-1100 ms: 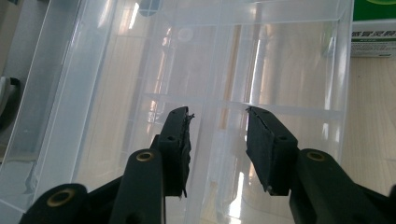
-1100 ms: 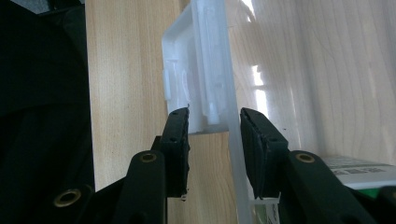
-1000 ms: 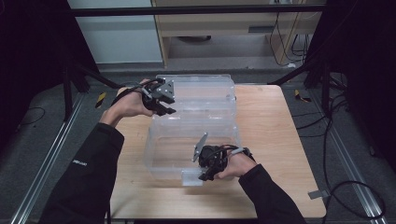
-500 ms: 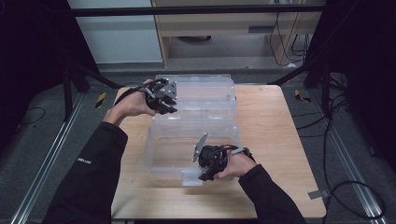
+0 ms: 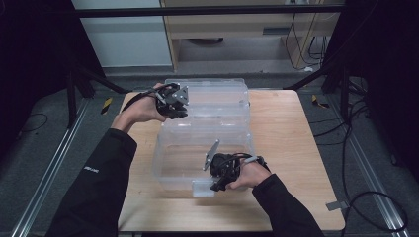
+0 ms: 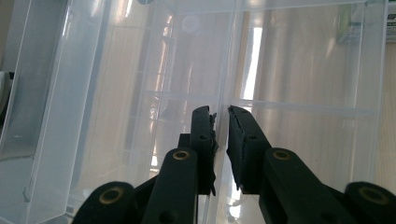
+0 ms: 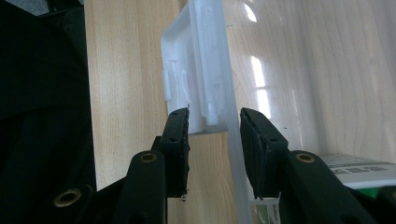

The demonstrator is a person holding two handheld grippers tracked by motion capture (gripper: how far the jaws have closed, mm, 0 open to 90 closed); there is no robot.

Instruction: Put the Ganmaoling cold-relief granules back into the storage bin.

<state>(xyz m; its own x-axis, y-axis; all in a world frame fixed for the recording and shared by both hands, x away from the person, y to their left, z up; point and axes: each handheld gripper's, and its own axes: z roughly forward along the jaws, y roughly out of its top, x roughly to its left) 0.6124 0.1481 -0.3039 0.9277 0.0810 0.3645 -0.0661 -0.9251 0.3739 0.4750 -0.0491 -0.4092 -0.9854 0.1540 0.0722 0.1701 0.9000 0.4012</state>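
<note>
The clear bin sits mid-counter. The right claw clamps its near wall by the latch; the left claw, jaws just closing, pinches the far lid's edge. Grip firmly and keep both hands level.

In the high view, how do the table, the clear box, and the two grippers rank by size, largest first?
1. Table
2. Clear box
3. Left gripper and right gripper: they look alike, so no ranking.

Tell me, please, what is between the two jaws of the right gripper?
In the right gripper view, the clear box's front wall and its white latch stand between the right gripper's jaws, over the wooden table.
</note>
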